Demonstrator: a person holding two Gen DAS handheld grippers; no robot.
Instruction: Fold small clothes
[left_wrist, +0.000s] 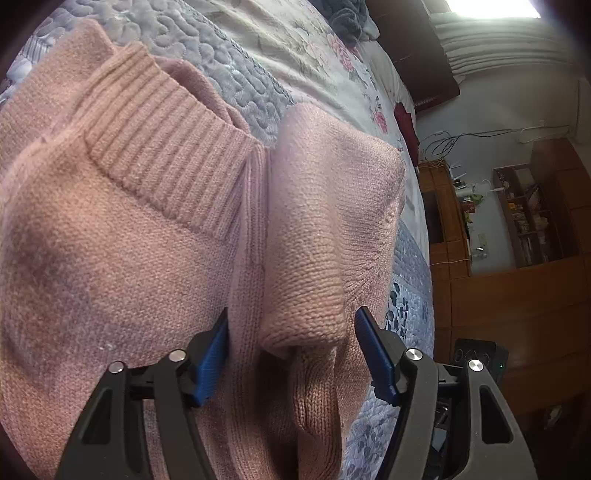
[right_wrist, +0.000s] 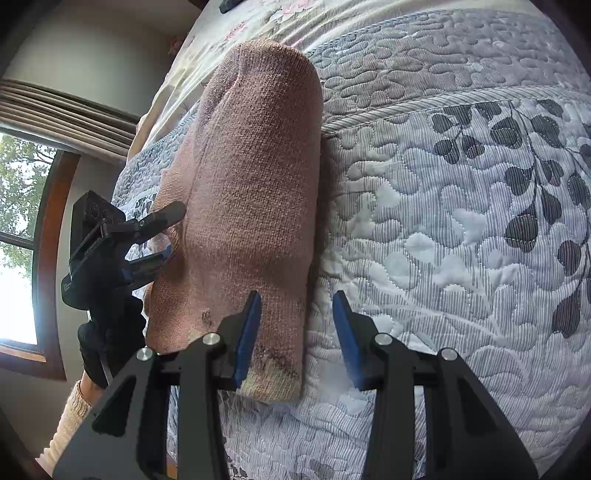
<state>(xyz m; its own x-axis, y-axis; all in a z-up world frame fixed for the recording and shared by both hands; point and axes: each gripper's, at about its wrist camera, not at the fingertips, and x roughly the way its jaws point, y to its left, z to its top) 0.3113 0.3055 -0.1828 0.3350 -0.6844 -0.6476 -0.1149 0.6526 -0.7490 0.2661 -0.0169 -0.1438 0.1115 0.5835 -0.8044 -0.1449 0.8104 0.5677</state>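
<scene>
One garment is in play: a pink knit sweater (left_wrist: 155, 229) lying on the quilted bedspread (right_wrist: 461, 229). From the right wrist view it reads as a long, narrow bundle, so you appear to have the sides already folded inward; judged from that, the task is roughly midway. In the left wrist view the ribbed collar (left_wrist: 162, 147) faces up and a folded sleeve or side panel (left_wrist: 332, 206) lies over the body beside it, with a bulky roll of knit between your left gripper's pads.

Left gripper (left_wrist: 291, 350): jaws parted wide, straddling that fold of knit. The fabric fills much of the gap, but the pads do not look pressed into it, so you have no firm hold here as far as I can tell. The right wrist view shows this gripper at the bundle's far long edge, spread the same way.

Right gripper (right_wrist: 295, 339): jaws apart, nothing between them. The left pad sits over the near end of the bundle; the right pad is over bare quilt, just beside the sweater's edge.

Left to do, by my estimate: bring one end of the bundle over the other, then flatten.

Containers: none in reach. The wooden shelving (left_wrist: 532, 218) across the room holds small items too blurred to identify. A dark heap of cloth (left_wrist: 347, 18) lies at the far end of the bed.
</scene>
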